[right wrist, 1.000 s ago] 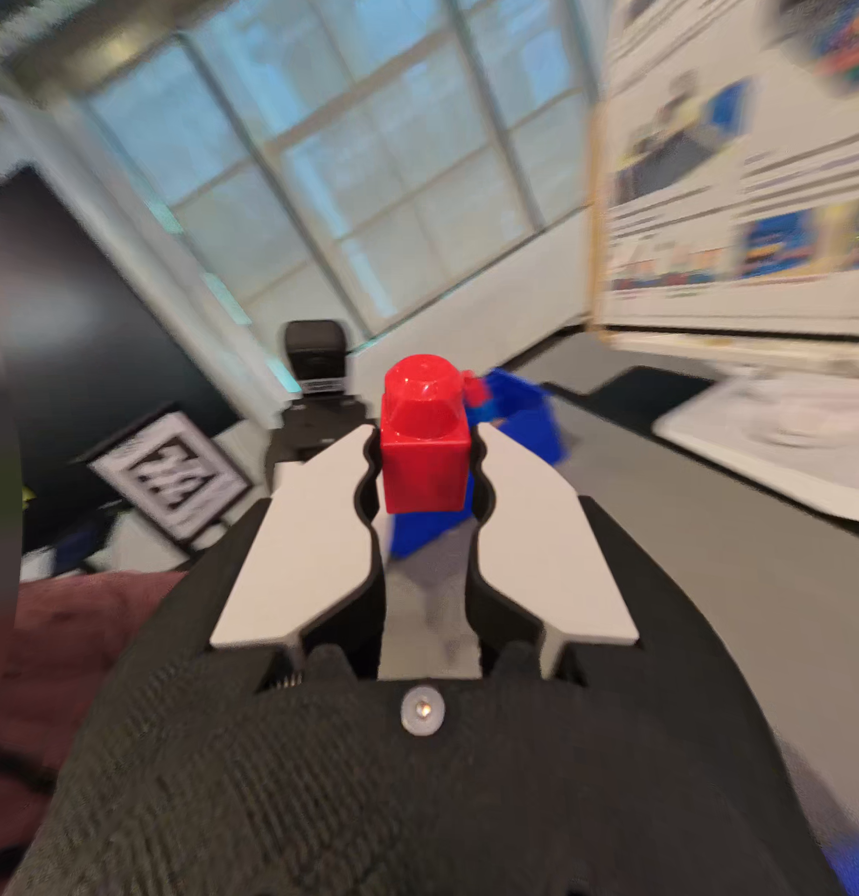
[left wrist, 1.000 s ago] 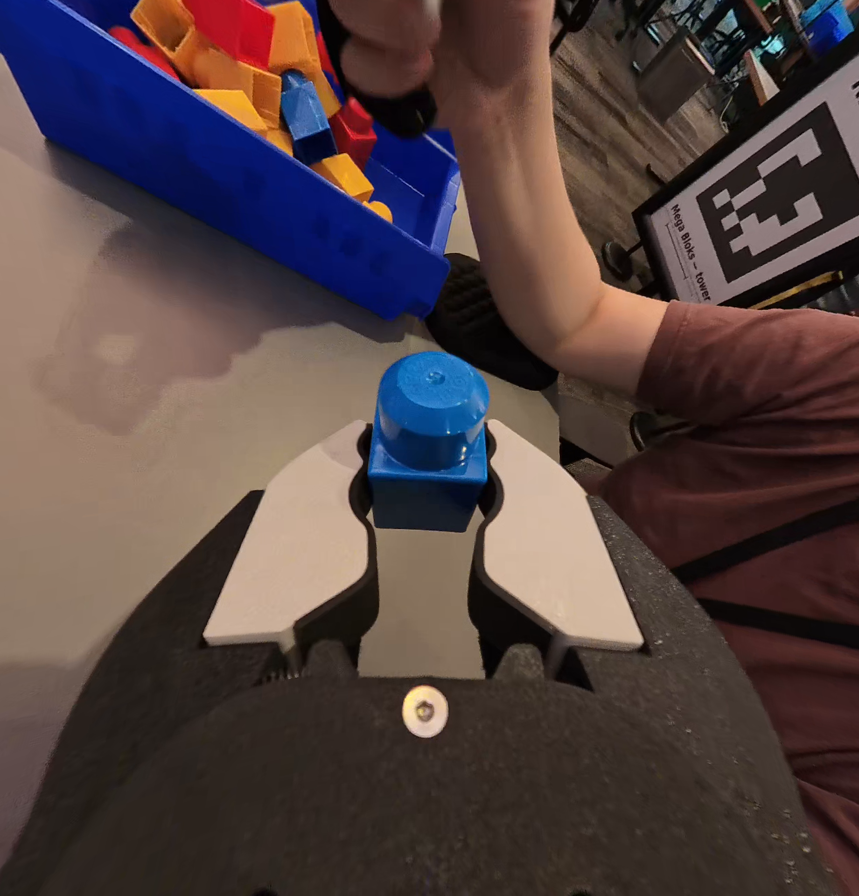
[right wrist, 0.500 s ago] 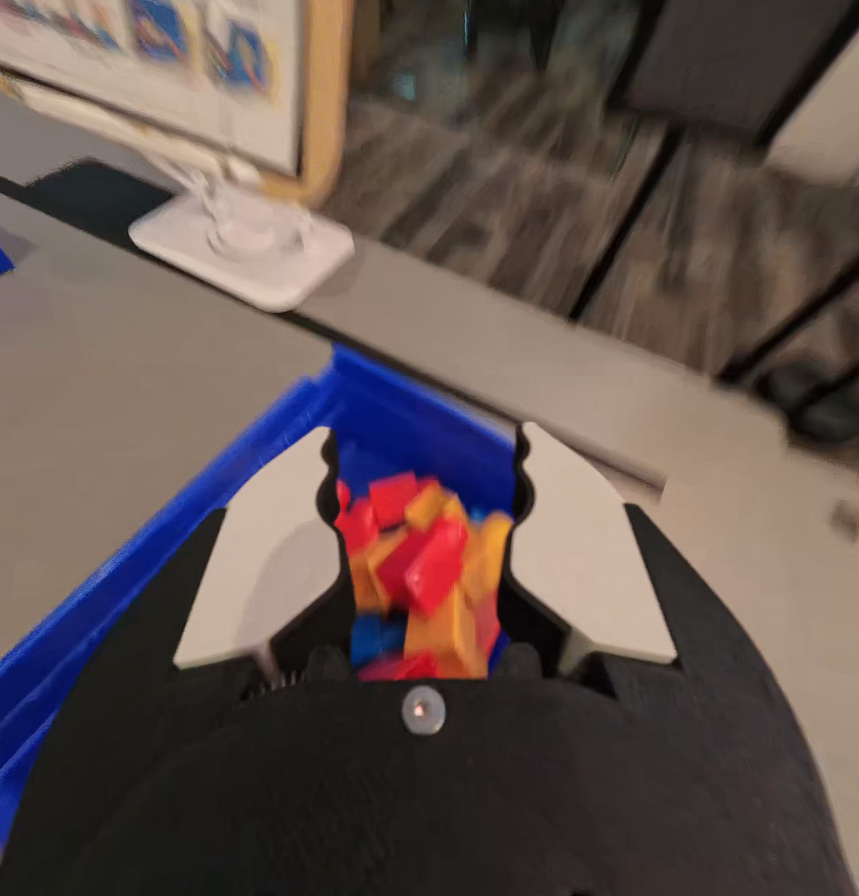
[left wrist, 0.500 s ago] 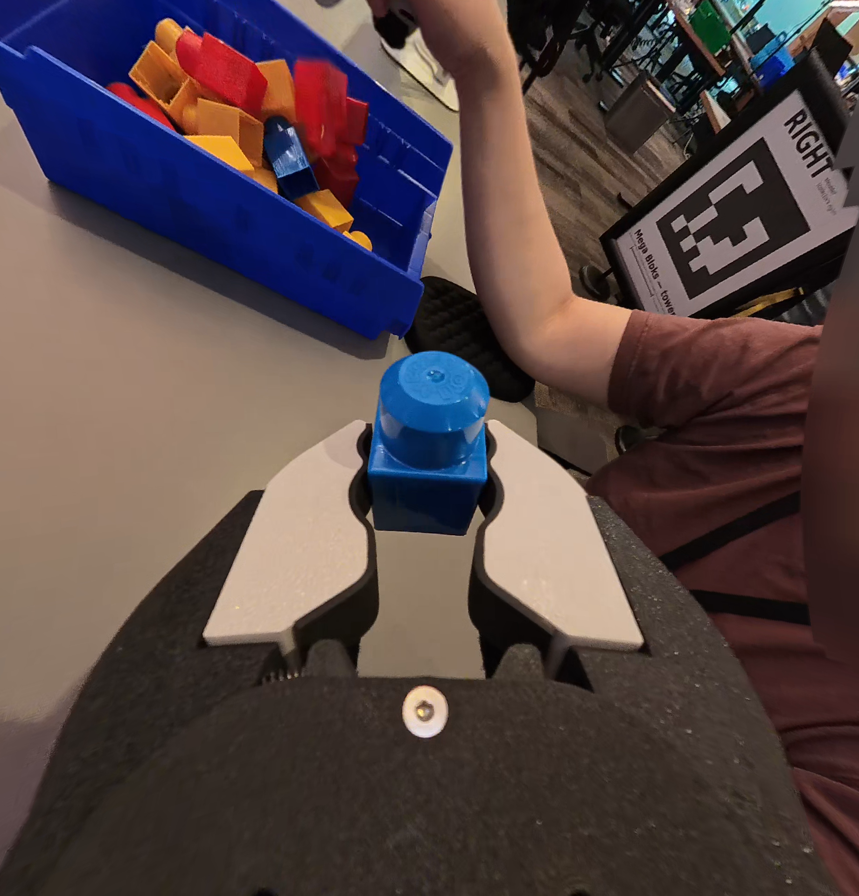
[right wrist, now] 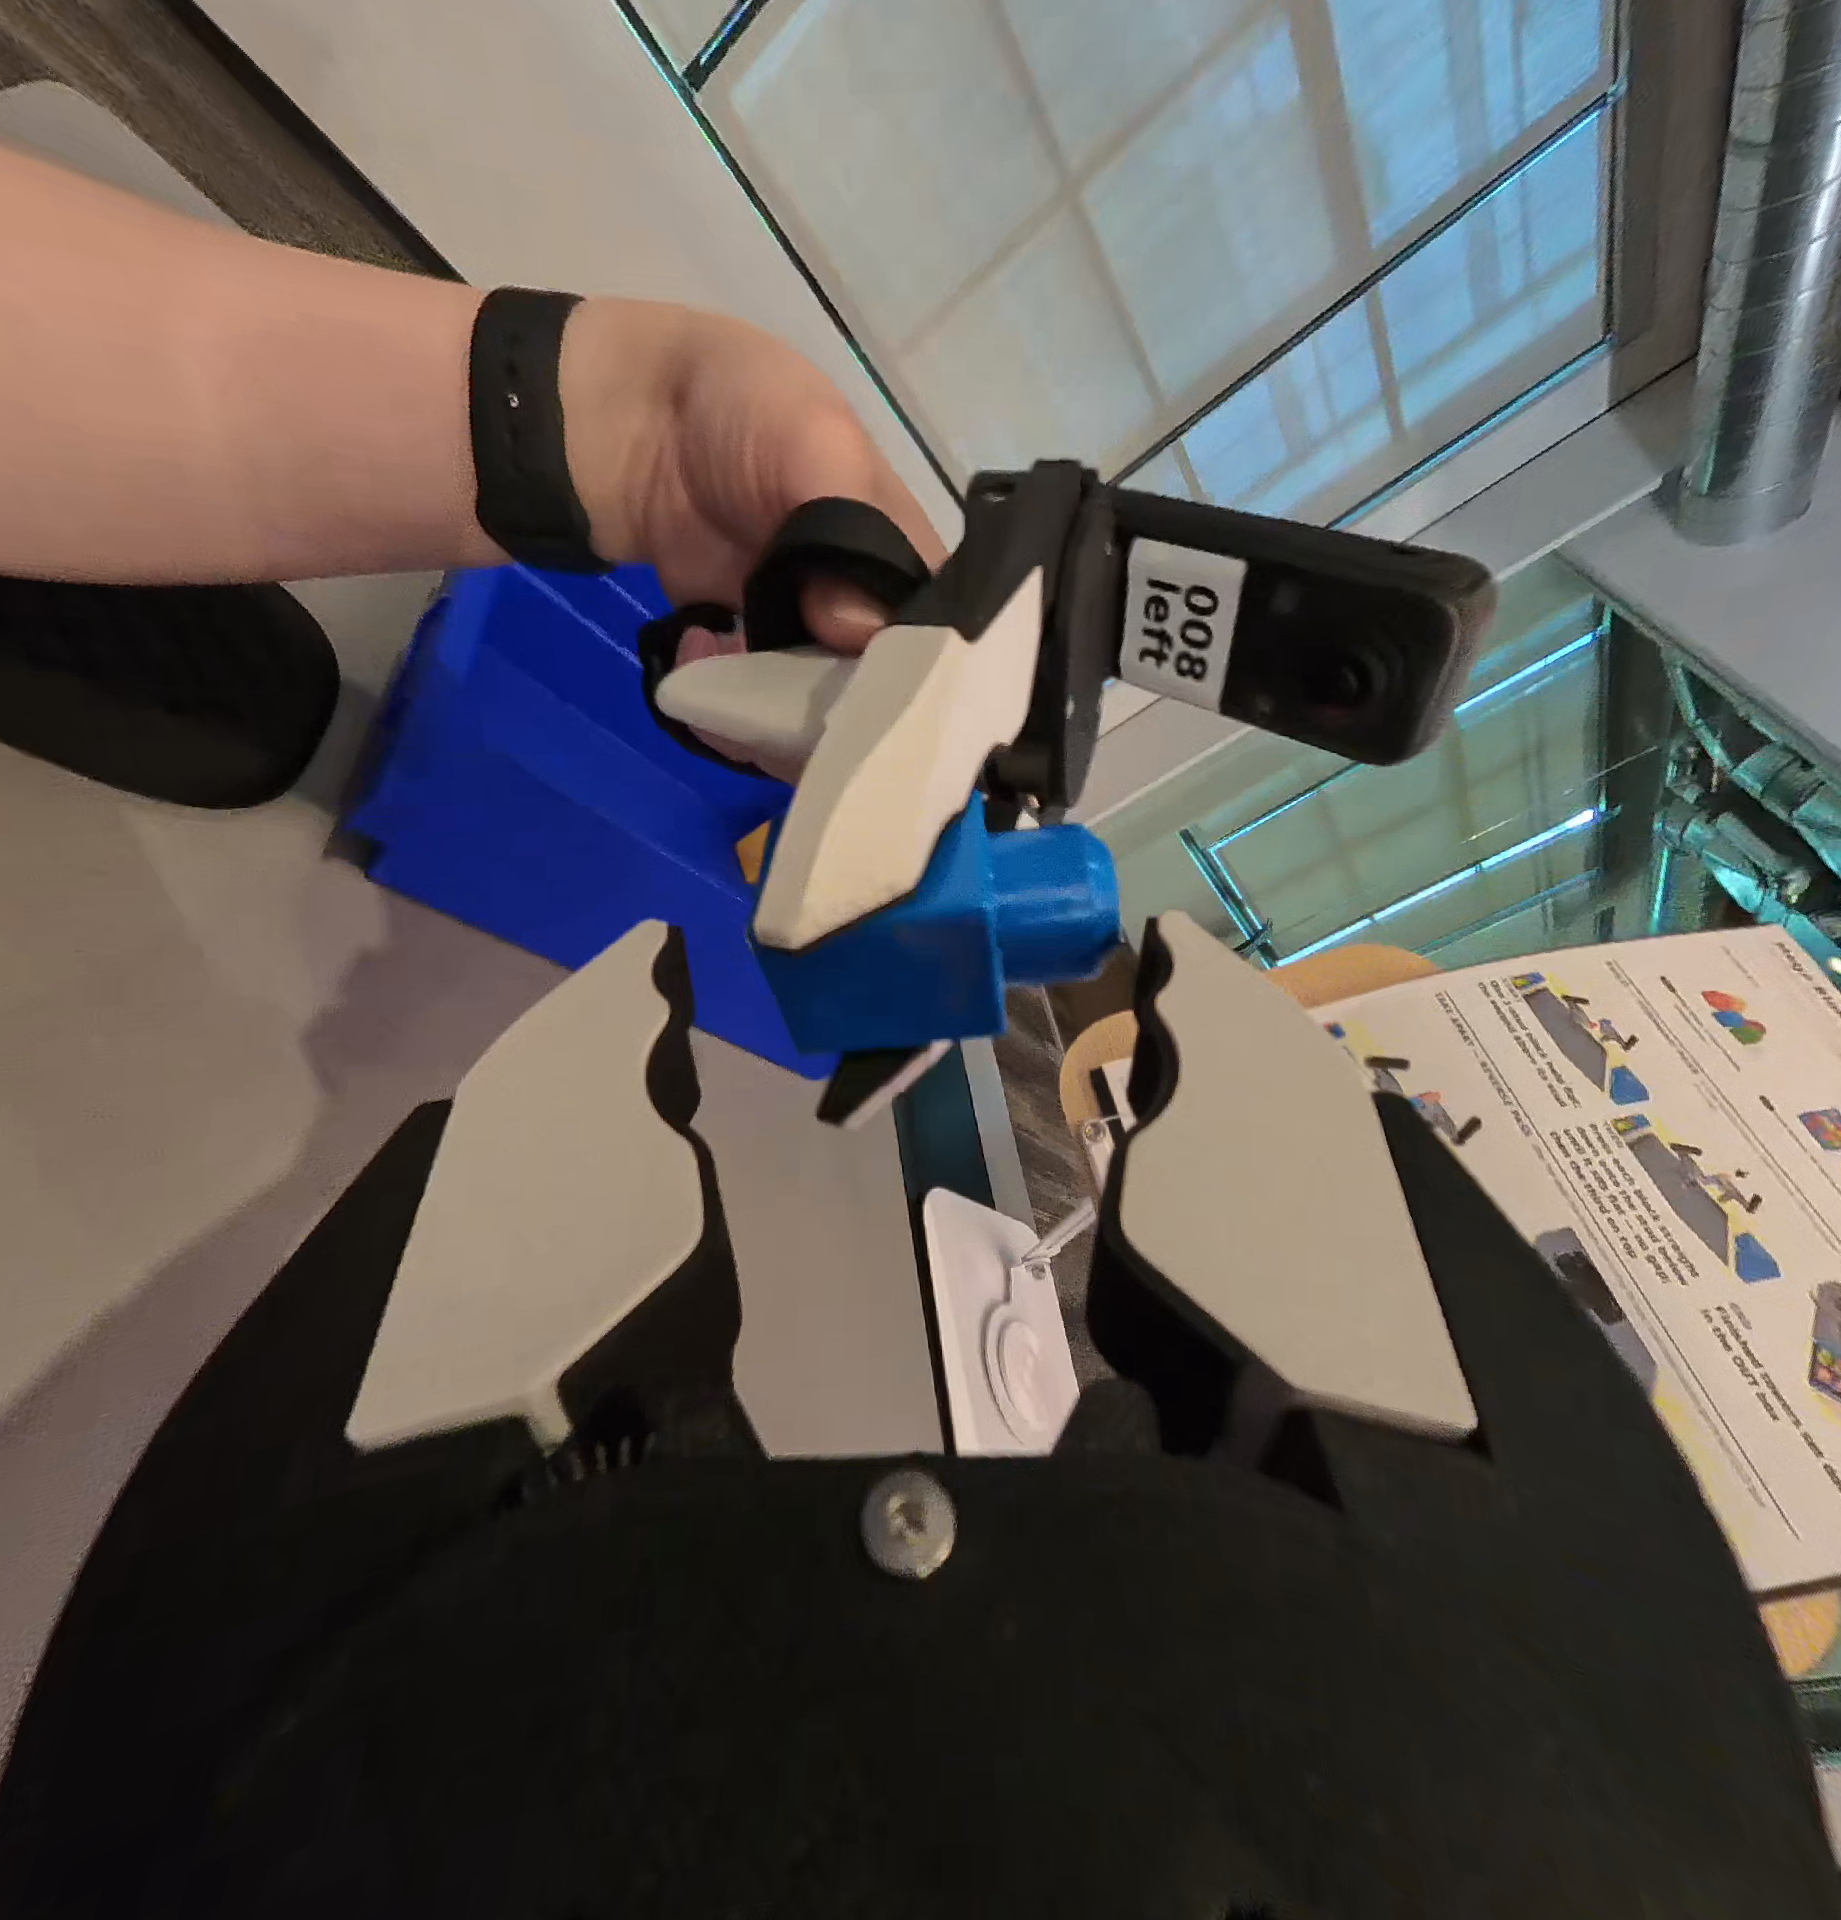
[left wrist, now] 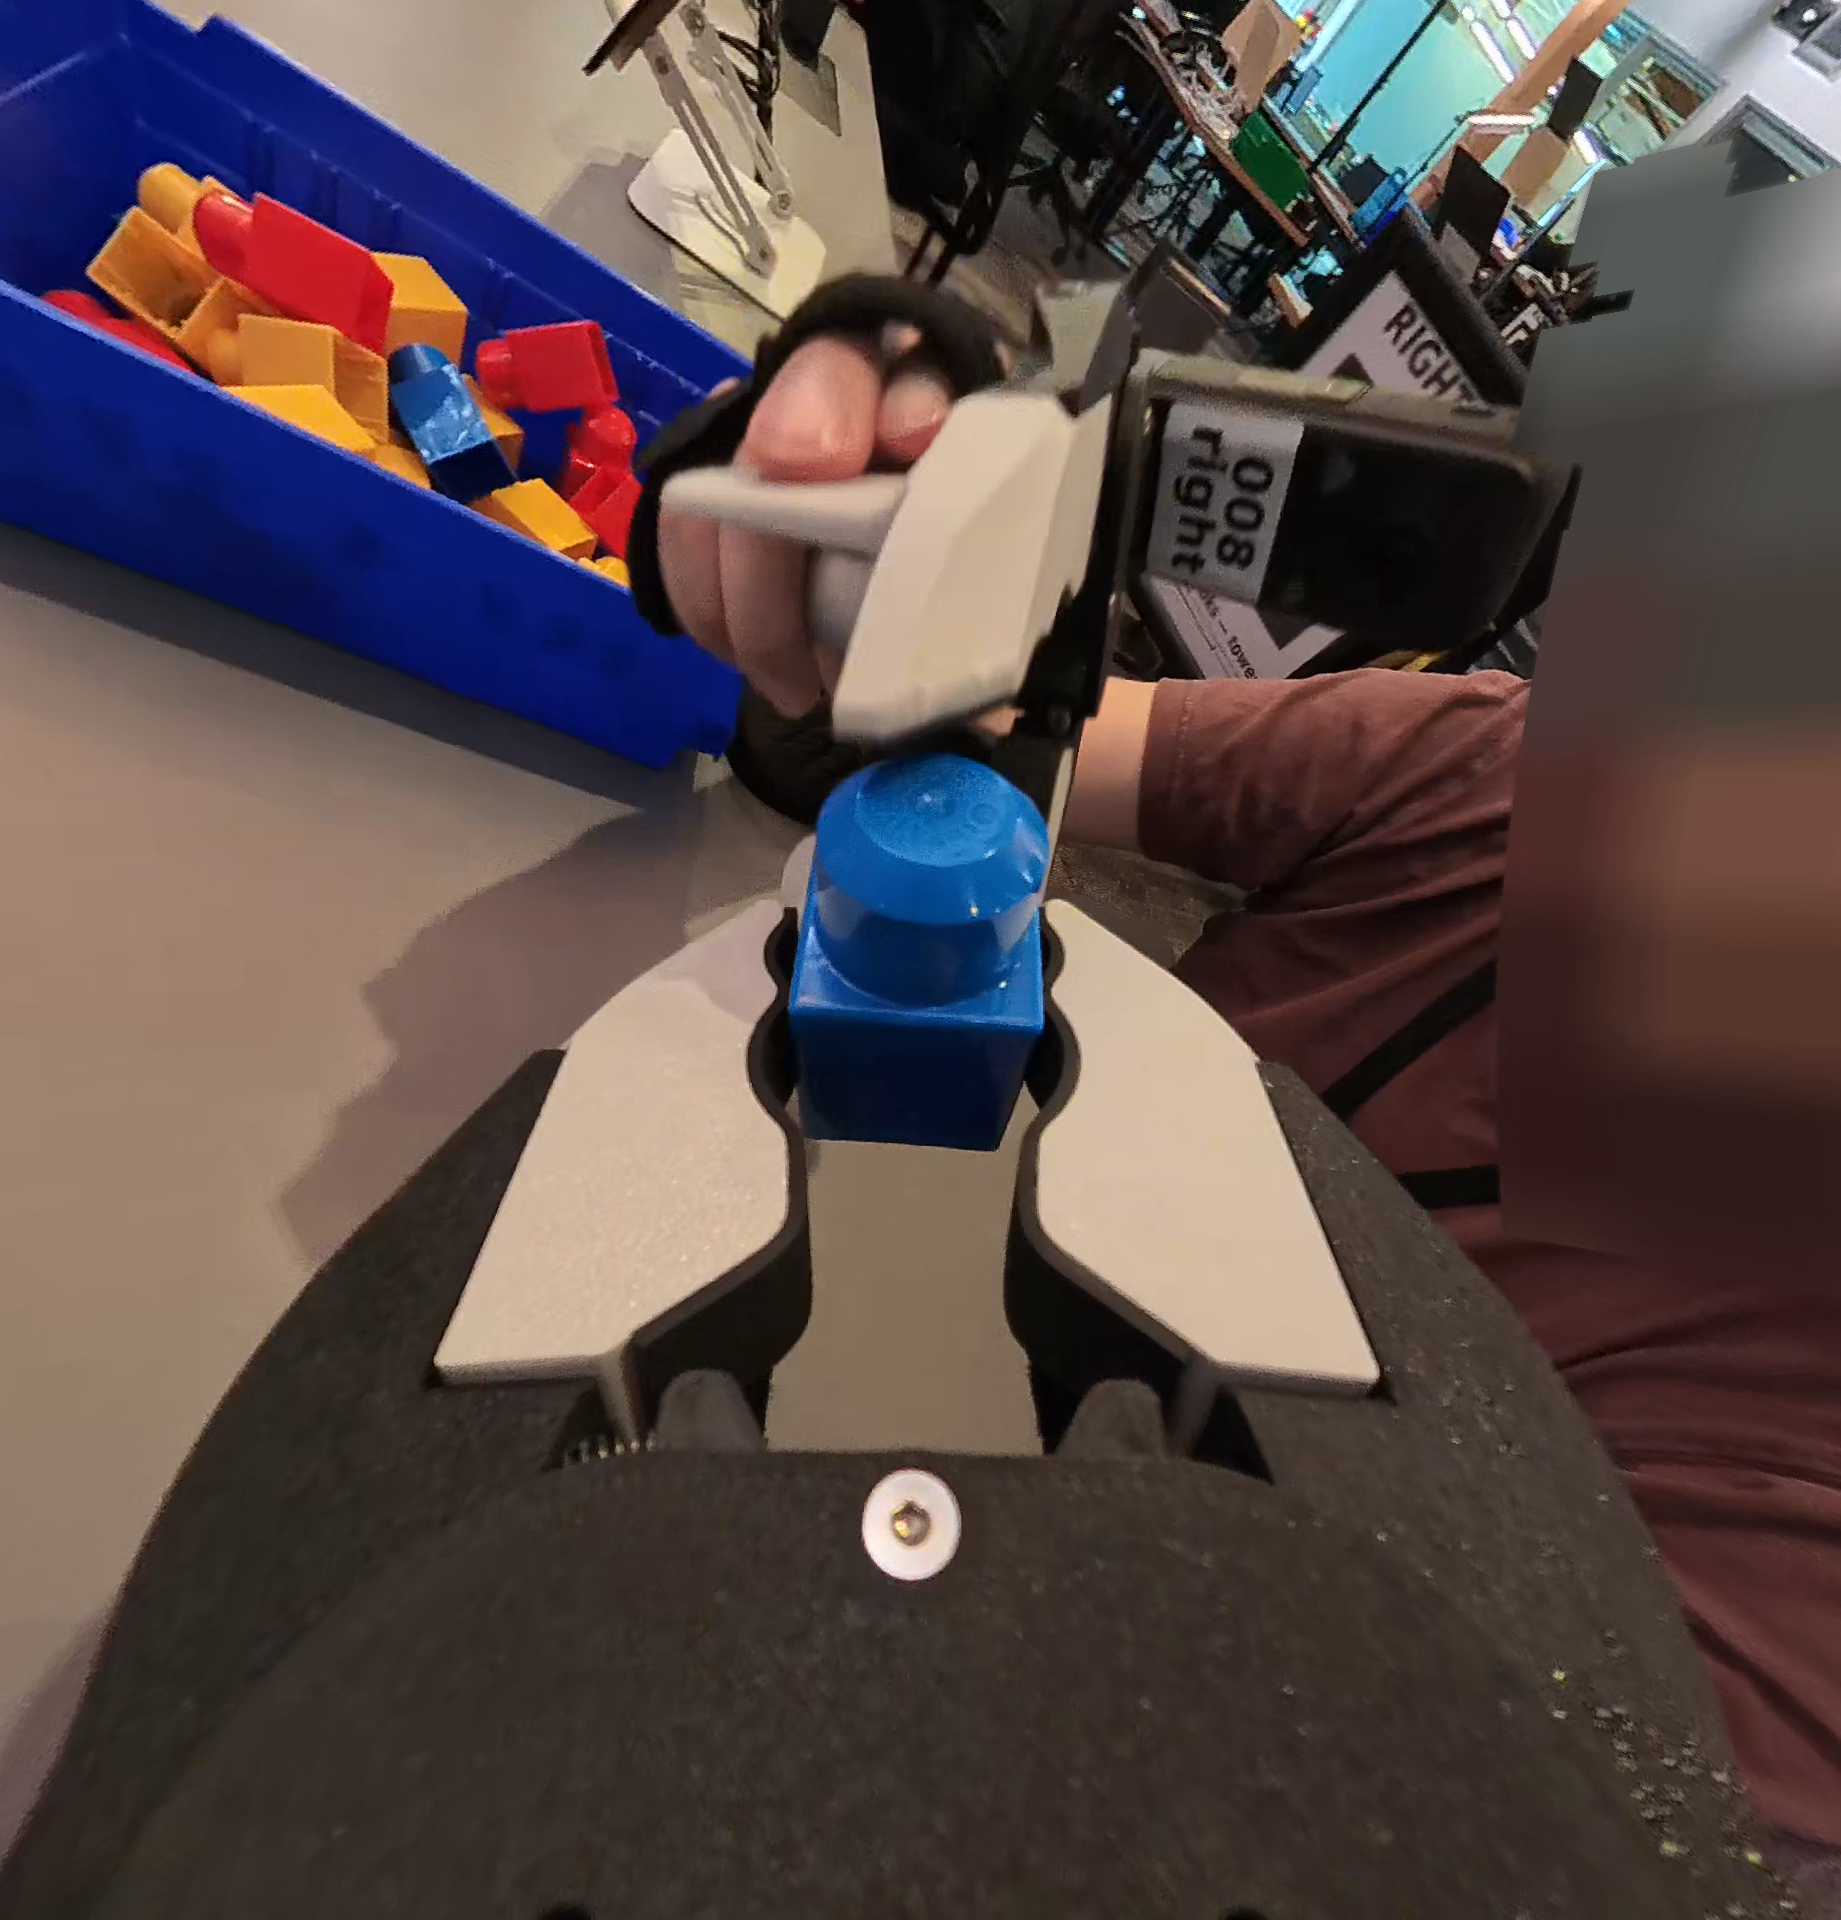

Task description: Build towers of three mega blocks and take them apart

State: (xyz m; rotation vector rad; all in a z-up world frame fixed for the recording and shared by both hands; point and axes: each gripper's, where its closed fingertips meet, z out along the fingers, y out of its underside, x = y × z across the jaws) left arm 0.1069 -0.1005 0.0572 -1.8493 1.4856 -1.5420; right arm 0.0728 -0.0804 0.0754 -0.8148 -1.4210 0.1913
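- Left wrist view: left gripper jaws clenched on a blue block, held above the desk near the blue bin
- Right gripper jaws released, empty
- Likely take-apart step; next, drop the block in the bin

A: What lies around the grey table?

B: Beyond its far edge in the left wrist view, a white stand base; past that, 1 black-framed sign bearing a square marker.

A: And in the right wrist view?

B: An illustrated instruction sheet right of the table, a window above.
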